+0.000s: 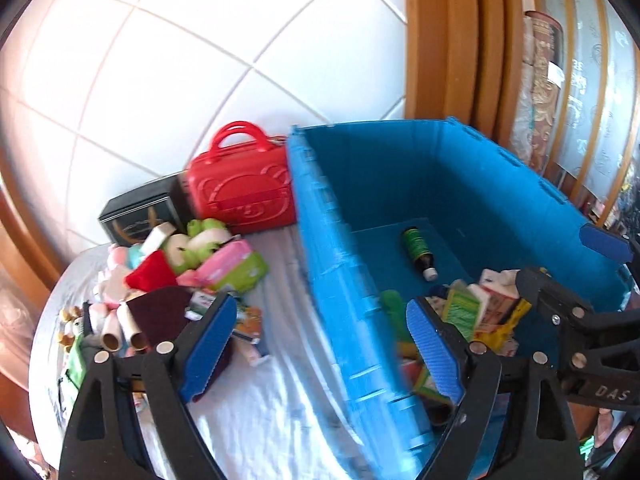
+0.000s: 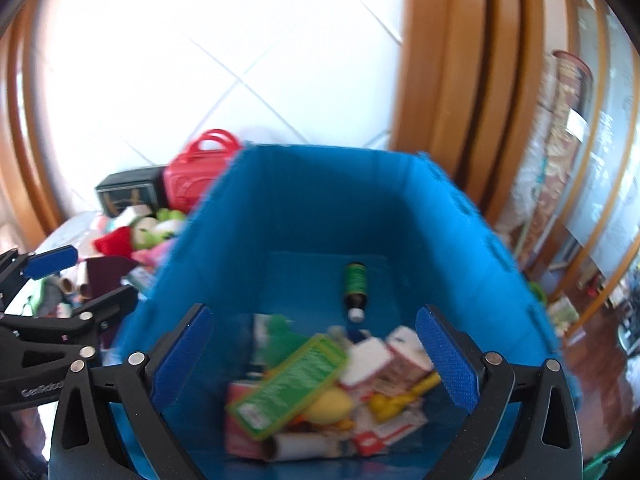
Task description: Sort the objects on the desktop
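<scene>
The blue crate [image 1: 460, 184] stands right of the unsorted pile [image 1: 184, 264] on the white-covered desk [image 1: 256, 408]. The left claw [image 1: 320, 344], jaws apart and empty, straddles the crate's left wall, nearer the pile, which lies far-left; the right claw [image 2: 316, 360] gapes empty over the crate's contents.

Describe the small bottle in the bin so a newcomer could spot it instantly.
Start at the big blue bin on the white-covered table. On its bare floor toward the far wall lies a small dark bottle on its side. It has a green label and a white cap, and it lies apart from the heap of packets.
</scene>
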